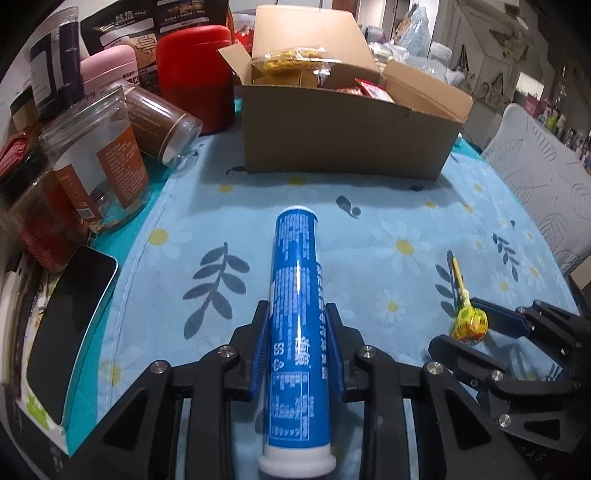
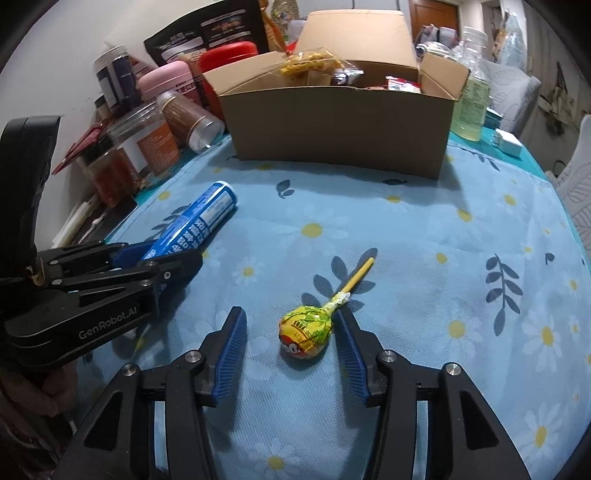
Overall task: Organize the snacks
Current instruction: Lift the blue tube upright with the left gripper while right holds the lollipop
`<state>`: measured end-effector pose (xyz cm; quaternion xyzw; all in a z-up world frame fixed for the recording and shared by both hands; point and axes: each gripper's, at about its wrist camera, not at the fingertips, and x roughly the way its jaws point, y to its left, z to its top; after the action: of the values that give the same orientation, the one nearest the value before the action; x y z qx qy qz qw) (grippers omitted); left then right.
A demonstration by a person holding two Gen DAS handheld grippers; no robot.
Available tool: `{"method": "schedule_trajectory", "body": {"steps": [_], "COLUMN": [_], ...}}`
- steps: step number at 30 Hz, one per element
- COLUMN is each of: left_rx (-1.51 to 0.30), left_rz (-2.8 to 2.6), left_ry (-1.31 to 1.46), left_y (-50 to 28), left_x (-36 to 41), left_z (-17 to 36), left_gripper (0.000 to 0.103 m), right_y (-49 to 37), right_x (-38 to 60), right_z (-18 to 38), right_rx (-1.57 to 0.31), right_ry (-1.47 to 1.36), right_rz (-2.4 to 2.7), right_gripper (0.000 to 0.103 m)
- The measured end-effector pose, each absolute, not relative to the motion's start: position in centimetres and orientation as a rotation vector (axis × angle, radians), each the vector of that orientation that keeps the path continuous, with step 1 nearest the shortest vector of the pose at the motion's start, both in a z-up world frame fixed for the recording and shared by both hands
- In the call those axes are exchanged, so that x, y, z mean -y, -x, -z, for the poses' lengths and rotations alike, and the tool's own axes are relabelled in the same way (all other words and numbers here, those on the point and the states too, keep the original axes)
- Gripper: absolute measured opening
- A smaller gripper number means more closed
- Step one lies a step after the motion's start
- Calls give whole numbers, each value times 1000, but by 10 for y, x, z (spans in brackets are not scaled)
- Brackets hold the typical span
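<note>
Left tool [image 1: 297,332] pinching blue tube [image 1: 297,314] on tabletop [image 1: 369,236], right tool [image 2: 290,332] spread around lollipop [image 2: 306,332]; pickup step, next likely squeeze lollipop, carry both to cardboard box [image 2: 340,129]

Counter [image 2: 424,236] under floral cloth, bearing cardboard box [image 2: 340,129], blue tube [image 2: 199,221], lollipop [image 2: 308,330], jars [image 2: 147,140], phone [image 1: 70,328].

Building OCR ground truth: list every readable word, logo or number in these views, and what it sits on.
"GenRobot.AI": on the left gripper body.
Recycling symbol: on the blue tube; its Chinese print and table are too small to read.
Lollipop wrapper: unreadable.
Jars and black pouches: blurred.
</note>
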<state>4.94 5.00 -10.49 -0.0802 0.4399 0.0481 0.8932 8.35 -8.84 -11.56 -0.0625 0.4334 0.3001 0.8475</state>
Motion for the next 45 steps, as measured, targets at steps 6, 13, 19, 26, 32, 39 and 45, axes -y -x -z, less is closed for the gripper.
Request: {"method": "schedule_trajectory", "body": {"steps": [6,13,19,26,32,39,45], "left_rx": [-888,-894,-898,-872,-853,-823,-798], "left_rz": [-98,-84,-82,-56,-15,27,34], "left_ry": [165,236,244,224,209,202,196], "left_y": [-47,-47,-42,-38,-38,-44,-46], "left_x": [-50,-59,-61,-53,-44,-35,-34], "left_z": [106,103,100,86,74,58,50], "left_gripper": [28,28,28,28,28,28,28], "right_y": [-80,-84,-82,-78,-74,-73,-77], "right_x": [84,90,97,96,93,93,94], "right_z": [118,117,115,112,101,81,71], "right_rx": [-869,-876,-883,-892,-870,-818,-796], "right_ry": [193,157,99,78,67,73,80], "right_rz": [-614,-554,-552,-592,-622,-640,-632], "right_gripper": [43,26,25,25,25,25,25]}}
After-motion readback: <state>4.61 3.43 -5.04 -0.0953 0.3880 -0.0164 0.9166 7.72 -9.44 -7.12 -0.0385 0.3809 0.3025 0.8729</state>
